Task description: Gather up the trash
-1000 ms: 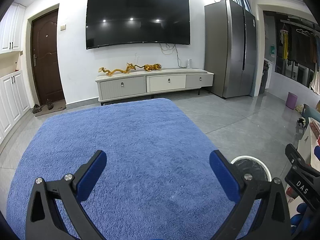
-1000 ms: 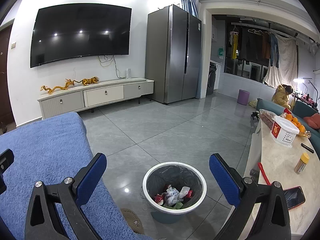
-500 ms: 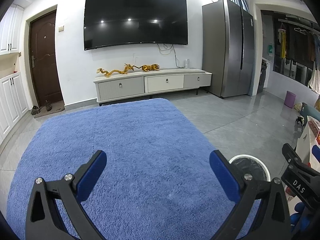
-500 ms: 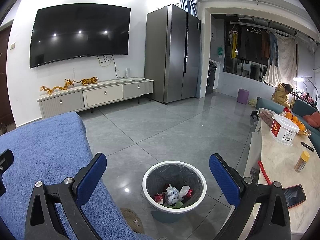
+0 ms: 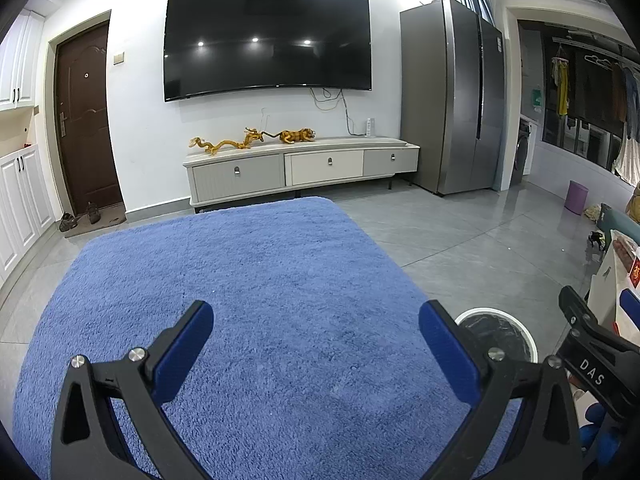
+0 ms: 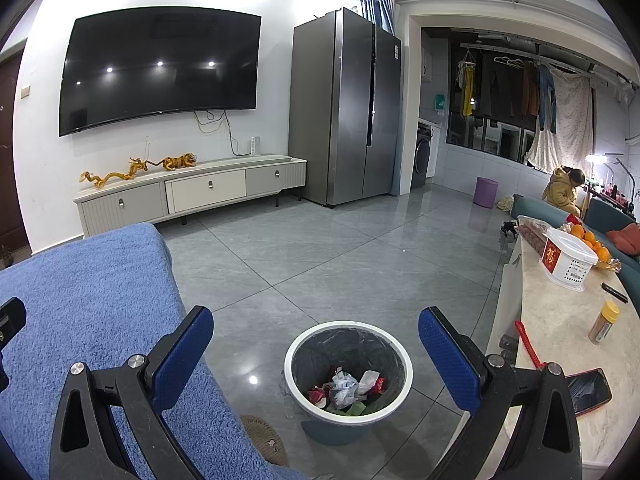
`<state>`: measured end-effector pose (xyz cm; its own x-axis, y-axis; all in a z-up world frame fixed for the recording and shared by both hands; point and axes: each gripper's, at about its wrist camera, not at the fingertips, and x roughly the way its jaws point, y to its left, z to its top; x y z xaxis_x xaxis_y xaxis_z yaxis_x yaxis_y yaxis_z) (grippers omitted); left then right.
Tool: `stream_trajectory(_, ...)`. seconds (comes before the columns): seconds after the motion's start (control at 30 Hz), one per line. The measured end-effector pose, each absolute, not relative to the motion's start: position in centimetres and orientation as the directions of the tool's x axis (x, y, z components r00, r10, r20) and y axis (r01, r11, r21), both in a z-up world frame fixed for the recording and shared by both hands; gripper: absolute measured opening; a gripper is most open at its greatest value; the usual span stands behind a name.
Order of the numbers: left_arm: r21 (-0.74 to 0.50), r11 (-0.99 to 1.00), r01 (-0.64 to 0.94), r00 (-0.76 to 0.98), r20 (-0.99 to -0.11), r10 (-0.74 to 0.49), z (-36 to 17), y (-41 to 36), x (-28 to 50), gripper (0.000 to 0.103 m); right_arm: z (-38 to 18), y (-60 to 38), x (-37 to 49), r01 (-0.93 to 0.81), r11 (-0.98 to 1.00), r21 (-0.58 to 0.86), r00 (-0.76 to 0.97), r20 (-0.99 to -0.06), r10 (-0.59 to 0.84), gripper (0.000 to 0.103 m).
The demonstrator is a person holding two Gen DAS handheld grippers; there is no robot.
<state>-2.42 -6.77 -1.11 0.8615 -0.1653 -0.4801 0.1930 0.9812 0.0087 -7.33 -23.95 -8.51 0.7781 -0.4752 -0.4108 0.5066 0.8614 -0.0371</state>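
Both the left tongs (image 5: 316, 350) and right tongs (image 6: 316, 350) gape wide and empty, crumpled trash (image 6: 346, 390) already lies in the bin (image 6: 348, 376) on the floor, and the blue blanket (image 5: 248, 300) shows none, so collection looks finished.

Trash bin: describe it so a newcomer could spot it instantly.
Find the blue rug on the grey tiled floor; the trash bin stands just off its right edge, beside the marble counter. It is round, white-rimmed, black-lined, with crumpled trash inside.
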Motion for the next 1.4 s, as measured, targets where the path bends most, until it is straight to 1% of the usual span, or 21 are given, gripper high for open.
stream_trajectory(1.4, 0.011, 0.979, 0.202, 0.866, -0.469, -0.173, -0.72, -6.57, -2.85, 0.103, -8.38, -23.30, -7.66, 0.509, 0.860, -0.040, 0.777, -0.409, -0.479, 0.103)
